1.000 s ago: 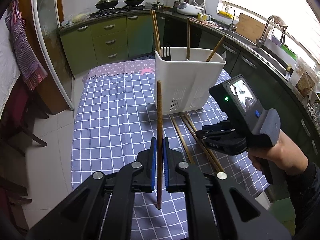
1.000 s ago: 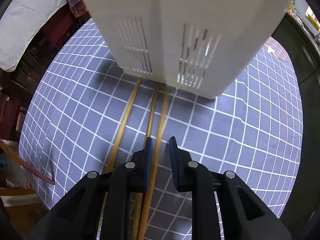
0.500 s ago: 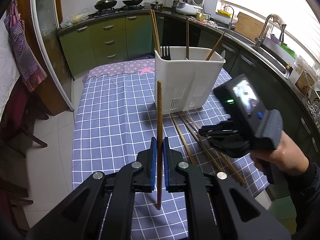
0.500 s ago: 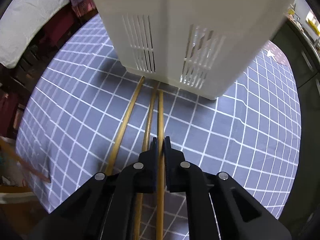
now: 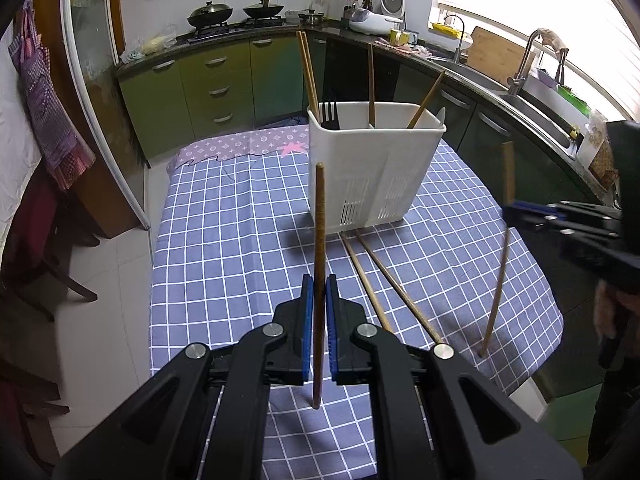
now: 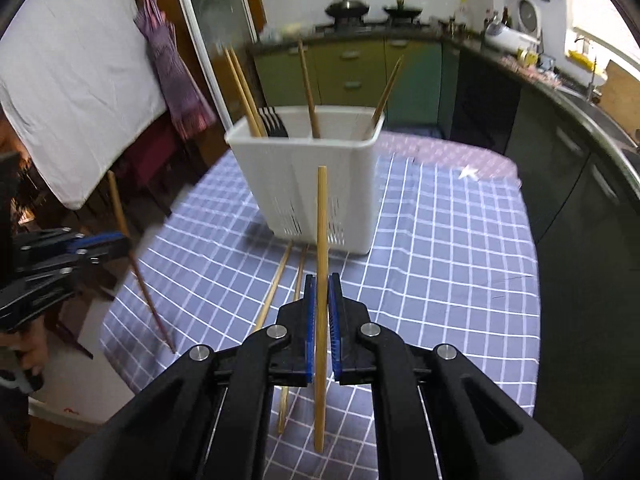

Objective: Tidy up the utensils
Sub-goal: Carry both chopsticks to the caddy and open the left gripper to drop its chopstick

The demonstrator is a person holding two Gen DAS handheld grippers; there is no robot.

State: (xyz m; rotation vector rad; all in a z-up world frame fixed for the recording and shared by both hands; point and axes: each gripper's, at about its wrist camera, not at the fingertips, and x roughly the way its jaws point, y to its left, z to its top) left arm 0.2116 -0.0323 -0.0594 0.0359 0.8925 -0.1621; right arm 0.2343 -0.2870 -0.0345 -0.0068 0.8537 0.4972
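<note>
Two chopsticks are in my grip, one in each set of jaws. My left gripper (image 5: 316, 300) is closed tight on a dark brown wooden chopstick (image 5: 319, 220), which stands nearly upright between the blue pads (image 5: 306, 320). My right gripper (image 6: 322, 312) is pinched shut on a pale bamboo chopstick (image 6: 321, 224), also upright, held above the blue checked tablecloth (image 6: 440, 260) on the worktop. Ahead of both stands the white plastic slotted utensil holder (image 5: 372, 168), with several chopsticks and a black fork (image 5: 329, 114) already standing in its compartments. Two more light wooden chopsticks (image 5: 384, 284) lie flat on the cloth, running from just in front of the holder toward me, between my two grippers.
</note>
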